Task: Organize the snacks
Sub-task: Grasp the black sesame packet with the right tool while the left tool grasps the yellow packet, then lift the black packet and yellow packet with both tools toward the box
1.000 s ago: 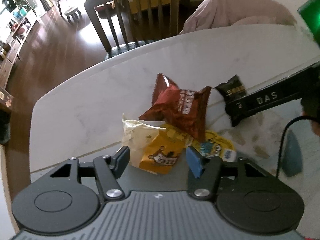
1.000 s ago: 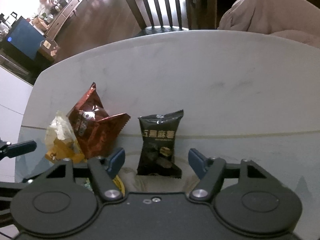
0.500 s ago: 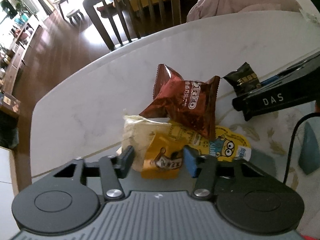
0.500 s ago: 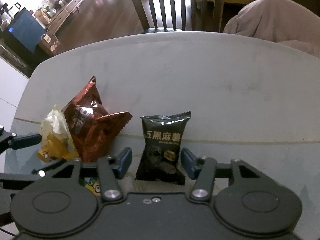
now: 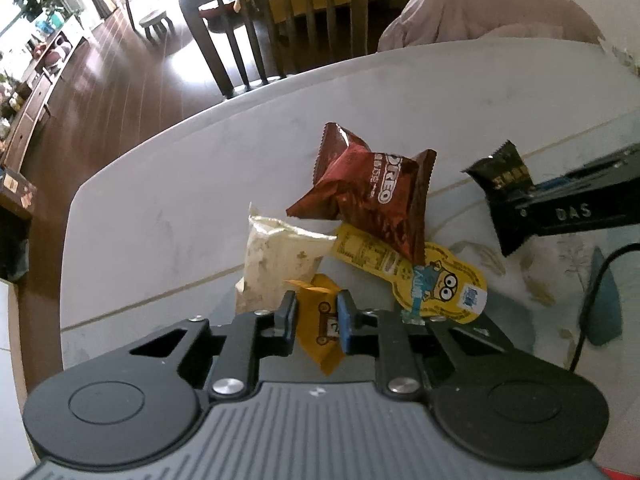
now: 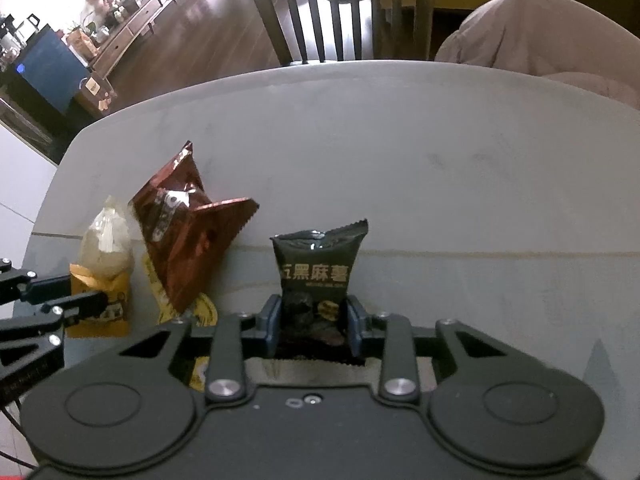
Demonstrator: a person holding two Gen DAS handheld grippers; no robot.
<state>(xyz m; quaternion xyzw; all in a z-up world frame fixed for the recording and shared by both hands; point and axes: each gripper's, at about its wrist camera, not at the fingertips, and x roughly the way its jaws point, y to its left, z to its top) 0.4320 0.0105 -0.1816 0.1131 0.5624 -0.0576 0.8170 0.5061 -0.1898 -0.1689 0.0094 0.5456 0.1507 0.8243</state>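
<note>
Step in hand: both grippers look to be at the grasp stage, each closing on one packet from the loose heap on the desk (image 5: 168, 208); sorting itself is not yet done.

Left gripper (image 5: 316, 316): jaws drawn close together, pinching the orange packet (image 5: 320, 340), which stands edgewise between the pads.

Right gripper (image 6: 314, 322): jaws closed in on the lower half of the black packet (image 6: 318, 272); the pads touch its sides and its top stands upright beyond the jaws.

Beyond the left jaws: a pale packet (image 5: 276, 256) lies just ahead and slightly left, touching the orange one; the red Oreo bag (image 5: 368, 196) lies farther ahead, overlapping a yellow Minion-print pack (image 5: 436, 280) that sits ahead and to the right.

Left of the right jaws: the same heap, well apart from the black packet.

Next move, as I judge it: lift each packet clear and carry it to its own spot. The orange one calls for care, since its neighbour leans on it and may drag along.

Destination: no tray or box shows, so I cannot tell where the packets belong.
</note>
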